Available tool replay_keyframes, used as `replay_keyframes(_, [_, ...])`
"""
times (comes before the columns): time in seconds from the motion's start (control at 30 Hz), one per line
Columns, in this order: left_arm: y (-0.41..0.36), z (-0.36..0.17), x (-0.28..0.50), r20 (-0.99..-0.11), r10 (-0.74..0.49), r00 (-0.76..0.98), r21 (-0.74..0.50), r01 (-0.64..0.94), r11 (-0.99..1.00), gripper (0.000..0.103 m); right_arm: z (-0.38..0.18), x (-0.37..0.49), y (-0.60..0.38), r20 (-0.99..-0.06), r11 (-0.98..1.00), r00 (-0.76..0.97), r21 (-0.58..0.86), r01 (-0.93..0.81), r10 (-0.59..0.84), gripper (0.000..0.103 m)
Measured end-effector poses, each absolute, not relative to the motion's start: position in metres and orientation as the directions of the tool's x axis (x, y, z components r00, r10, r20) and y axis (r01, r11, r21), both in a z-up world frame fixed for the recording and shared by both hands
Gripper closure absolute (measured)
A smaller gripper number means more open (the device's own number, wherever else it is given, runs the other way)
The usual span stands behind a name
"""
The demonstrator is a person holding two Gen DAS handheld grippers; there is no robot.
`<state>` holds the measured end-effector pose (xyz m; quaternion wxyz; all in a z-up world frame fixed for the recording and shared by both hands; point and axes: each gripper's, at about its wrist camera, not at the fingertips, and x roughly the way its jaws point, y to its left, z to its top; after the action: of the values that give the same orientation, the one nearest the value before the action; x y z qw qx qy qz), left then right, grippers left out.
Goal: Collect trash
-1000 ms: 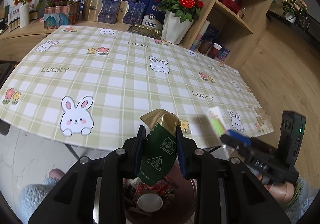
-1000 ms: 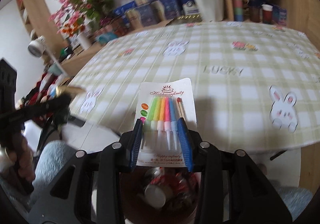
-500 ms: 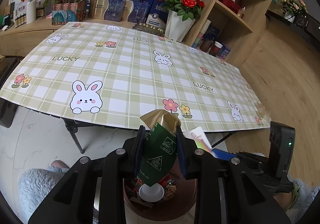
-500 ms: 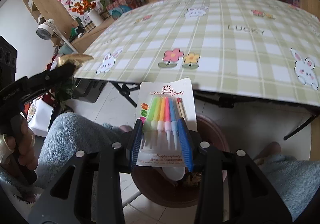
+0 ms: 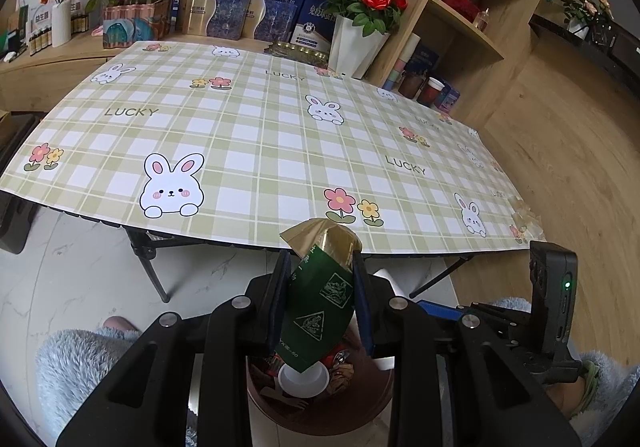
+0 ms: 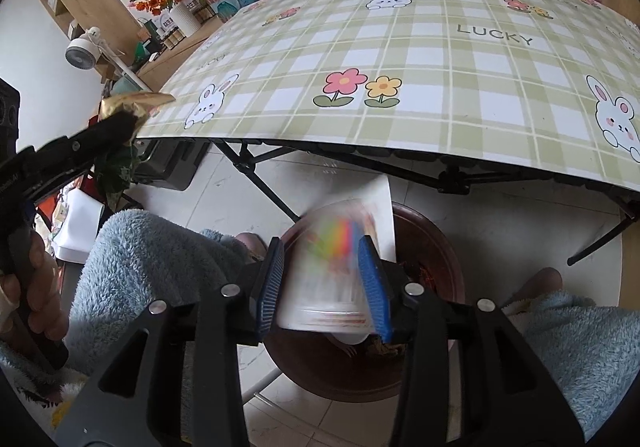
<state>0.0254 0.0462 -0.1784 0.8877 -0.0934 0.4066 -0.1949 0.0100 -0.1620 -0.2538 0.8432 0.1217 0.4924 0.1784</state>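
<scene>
Right wrist view: right hand-held gripper (image 6: 326, 279) jaws are opening, candle pack (image 6: 340, 267) (blurred) slipping between them above the brown bin (image 6: 436, 247); left hand-held gripper (image 5: 320, 303) is clamping a green wrapper (image 5: 320, 307) over it.

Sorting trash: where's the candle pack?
Right wrist view: candle pack, blurred, sits between the opening right gripper fingers, above the brown bin below the table edge.
</scene>
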Motion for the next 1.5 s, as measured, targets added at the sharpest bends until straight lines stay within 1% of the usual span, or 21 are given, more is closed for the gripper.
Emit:
replay_keyframes(0.1, [0.045,-0.181,0.025,-0.690,-0.420,0.589,-0.321,0.271,0.907,0.074,-0.250,0.009,-0.165,-0.784,0.915,0.473,0.366,-0.170,0.401,0.055])
replay_keyframes(0.17, [0.044,-0.184,0.025,-0.696,-0.419,0.583,-0.320,0.271,0.908,0.074,-0.246,0.008,-0.169,-0.780,0.927,0.504,0.343,-0.151,0.371,0.047])
replay_keyframes(0.2, [0.044,-0.185,0.025,-0.699,-0.419,0.580,-0.319,0.271,0.908,0.074,-0.244,0.007,-0.171,-0.777,0.935,0.525,0.327,-0.137,0.348,0.041])
replay_keyframes(0.27, [0.042,-0.189,0.025,-0.706,-0.418,0.571,-0.317,0.272,0.908,0.074,-0.234,0.003,-0.178,-0.765,0.966,0.597,0.245,-0.078,0.242,0.032])
replay_keyframes(0.3, [0.042,-0.190,0.025,-0.710,-0.418,0.567,-0.317,0.274,0.908,0.074,-0.232,0.003,-0.180,-0.759,0.973,0.615,0.223,-0.063,0.214,0.027])
replay_keyframes(0.33, [0.040,-0.192,0.025,-0.713,-0.418,0.563,-0.316,0.275,0.908,0.074,-0.227,0.001,-0.185,-0.743,0.979,0.645,0.199,-0.037,0.176,0.023])
replay_keyframes(0.37, [0.039,-0.194,0.025,-0.718,-0.419,0.555,-0.315,0.278,0.908,0.074,-0.225,0.000,-0.188,-0.733,0.981,0.662,0.193,-0.022,0.159,0.022])
replay_keyframes(0.4, [0.037,-0.195,0.025,-0.721,-0.419,0.551,-0.313,0.280,0.907,0.074,-0.223,-0.001,-0.192,-0.724,0.982,0.674,0.191,-0.007,0.146,0.017])
replay_keyframes(0.47, [0.033,-0.199,0.025,-0.730,-0.420,0.539,-0.309,0.288,0.907,0.073,-0.221,-0.001,-0.197,-0.713,0.980,0.688,0.199,0.013,0.136,0.017])
replay_keyframes(0.83, [0.008,-0.231,0.026,-0.793,-0.433,0.429,-0.310,0.328,0.892,0.072,-0.228,0.001,-0.203,-0.720,0.979,0.684,0.199,0.044,0.116,0.010])
replay_keyframes(1.13, [-0.008,-0.240,0.026,-0.812,-0.420,0.406,-0.283,0.356,0.891,0.068,-0.232,0.000,-0.214,-0.722,0.973,0.682,0.220,0.072,0.113,0.009])
replay_keyframes(1.23, [-0.010,-0.245,0.026,-0.818,-0.412,0.402,-0.280,0.347,0.895,0.053,-0.232,0.000,-0.217,-0.722,0.972,0.683,0.223,0.079,0.110,0.009])
replay_keyframes(1.27, [-0.011,-0.247,0.026,-0.820,-0.409,0.400,-0.278,0.346,0.896,0.045,-0.232,0.000,-0.217,-0.723,0.971,0.682,0.224,0.081,0.110,0.009])
replay_keyframes(1.3, [-0.012,-0.248,0.025,-0.822,-0.404,0.402,-0.273,0.345,0.898,0.040,-0.233,-0.001,-0.218,-0.723,0.971,0.682,0.225,0.083,0.110,0.009])
replay_keyframes(1.43, [-0.013,-0.247,0.025,-0.823,-0.391,0.413,-0.257,0.343,0.904,0.031,-0.233,-0.001,-0.219,-0.724,0.969,0.681,0.229,0.091,0.107,0.009])
replay_keyframes(1.5, [-0.011,-0.247,0.025,-0.821,-0.386,0.420,-0.254,0.335,0.907,0.025,-0.233,-0.001,-0.219,-0.724,0.969,0.681,0.230,0.092,0.107,0.009])
